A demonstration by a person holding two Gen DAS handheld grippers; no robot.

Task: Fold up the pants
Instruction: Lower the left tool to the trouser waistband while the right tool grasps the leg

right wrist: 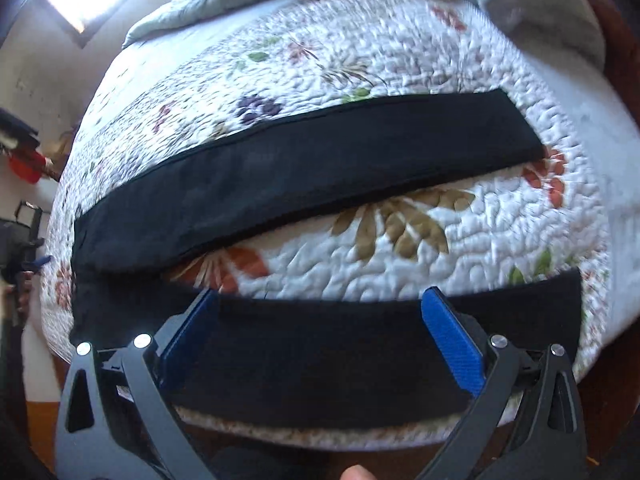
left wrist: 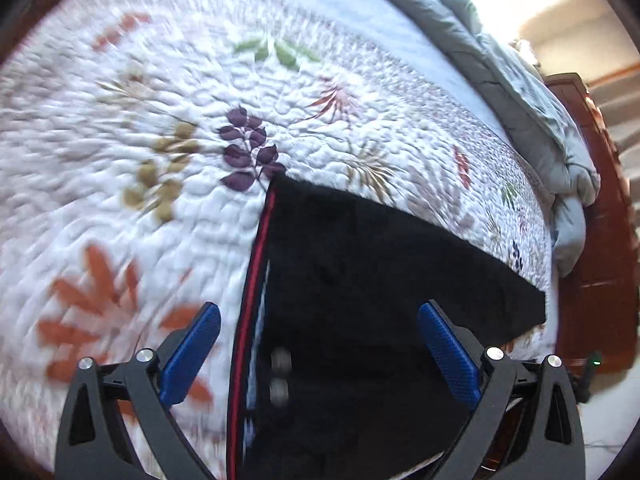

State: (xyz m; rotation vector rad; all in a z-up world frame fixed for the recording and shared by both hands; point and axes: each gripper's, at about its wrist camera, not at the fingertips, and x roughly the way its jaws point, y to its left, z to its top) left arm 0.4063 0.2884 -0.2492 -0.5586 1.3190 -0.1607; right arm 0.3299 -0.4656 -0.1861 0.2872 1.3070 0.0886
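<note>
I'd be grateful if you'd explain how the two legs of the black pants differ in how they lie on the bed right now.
In the right wrist view, the far leg lies fully on the quilt, clear of the tongs, while the near leg runs along the bed's edge between the open right tongs. The far leg shows its whole length; the near leg is partly hidden behind the fingers. Both are black, lie flat and spread apart, with quilt showing between them.

Black-framed left tool (left wrist: 319, 312) and right tool (right wrist: 320, 296), blue textured pads (left wrist: 448, 354), silver screws (right wrist: 142, 340).
</note>
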